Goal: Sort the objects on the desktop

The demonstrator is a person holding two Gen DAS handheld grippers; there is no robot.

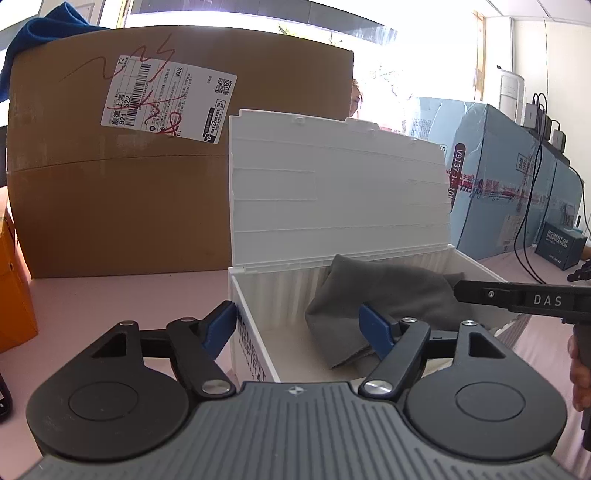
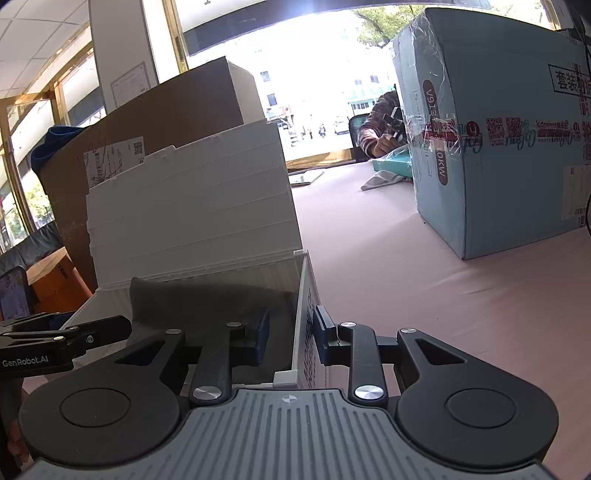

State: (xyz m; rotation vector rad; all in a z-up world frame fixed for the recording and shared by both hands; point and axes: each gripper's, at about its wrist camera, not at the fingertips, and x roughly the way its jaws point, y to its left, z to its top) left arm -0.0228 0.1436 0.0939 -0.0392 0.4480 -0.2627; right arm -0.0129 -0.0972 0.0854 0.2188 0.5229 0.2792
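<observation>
A white storage box (image 1: pixel 255 295) stands on the pink table with its ribbed lid (image 1: pixel 332 192) raised upright. A crumpled grey cloth (image 1: pixel 388 291) lies inside it. My left gripper (image 1: pixel 298 326) is open wide and straddles the box's left wall, with one blue pad outside and the other inside against the cloth. My right gripper (image 2: pixel 291 336) straddles the right wall (image 2: pixel 301 295), its pads much closer together. The outer pad is at the wall, and a gap shows on the inner side, above the cloth (image 2: pixel 207 299). One of the other gripper's fingers (image 1: pixel 480 295) reaches in from the right.
A big brown cardboard carton (image 1: pixel 129 206) stands right behind the box, with a blue cloth (image 1: pixel 48 26) on top. A light-blue carton (image 2: pixel 498 147) sits to the right, a small dark box (image 1: pixel 561 243) and cables beside it. An orange box (image 1: pixel 14 295) is at left. A person (image 2: pixel 380 125) sits far back.
</observation>
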